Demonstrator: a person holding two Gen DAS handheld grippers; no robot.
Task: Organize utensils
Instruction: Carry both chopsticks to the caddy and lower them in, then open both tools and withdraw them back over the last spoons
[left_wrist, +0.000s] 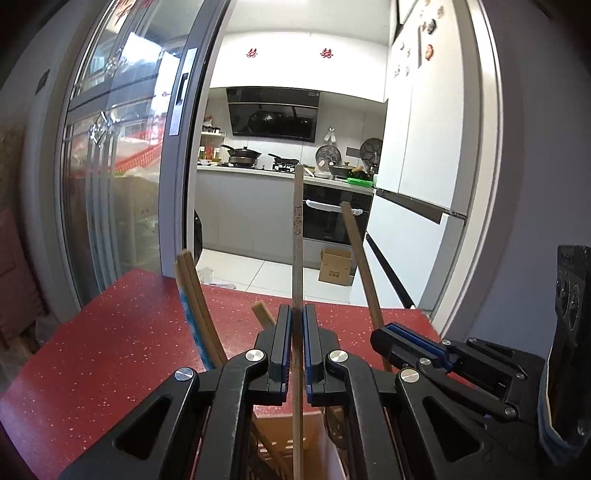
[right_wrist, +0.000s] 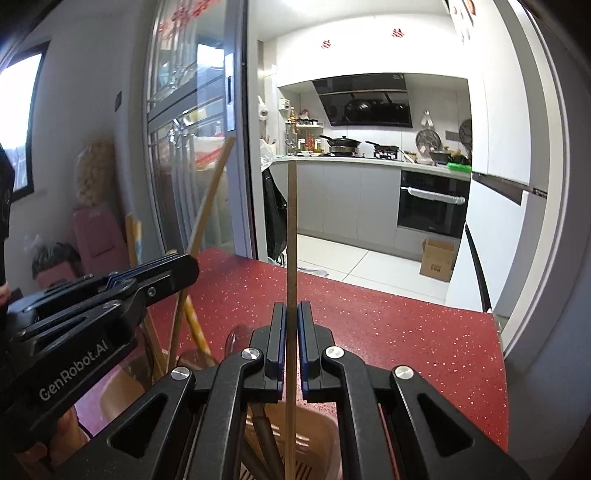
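Left gripper (left_wrist: 297, 332): jaws drawn narrow, clamped on a chopstick (left_wrist: 297, 236) that stood nearly upright between the blue pads; in the right wrist view the same gripper (right_wrist: 173, 266) showed at the left, pointing in from the side.
Left chopstick: pale wood with printed characters on its upper half; its lower end ran down between the fingers into the holder (left_wrist: 284, 443).
Right gripper (right_wrist: 291, 328): jaws almost together, pinching a thin stick (right_wrist: 291, 229) that rose straight up from the pads; in the left wrist view it (left_wrist: 397, 338) sat low at the right, its stick (left_wrist: 360, 258) leaning left at the top.
Right stick: plain and slim, its lower end reaching down into the holder (right_wrist: 317, 421).
Holder: beige plastic basket with slotted walls, standing on the table (left_wrist: 122, 339) directly below both grippers; dark handles showed inside it.
Other chopsticks (left_wrist: 195, 306): a pair with a blue-patterned wrap leaned left out of the holder; a short wooden tip (left_wrist: 263, 312) poked up just beside the left gripper.
Table: red, speckled, its far edge meeting a sliding glass door (left_wrist: 122, 147).
Background: a kitchen with a range hood (left_wrist: 273, 114), pans on the hob, an oven (right_wrist: 430, 203) and a cardboard box (right_wrist: 437, 260) on the floor.
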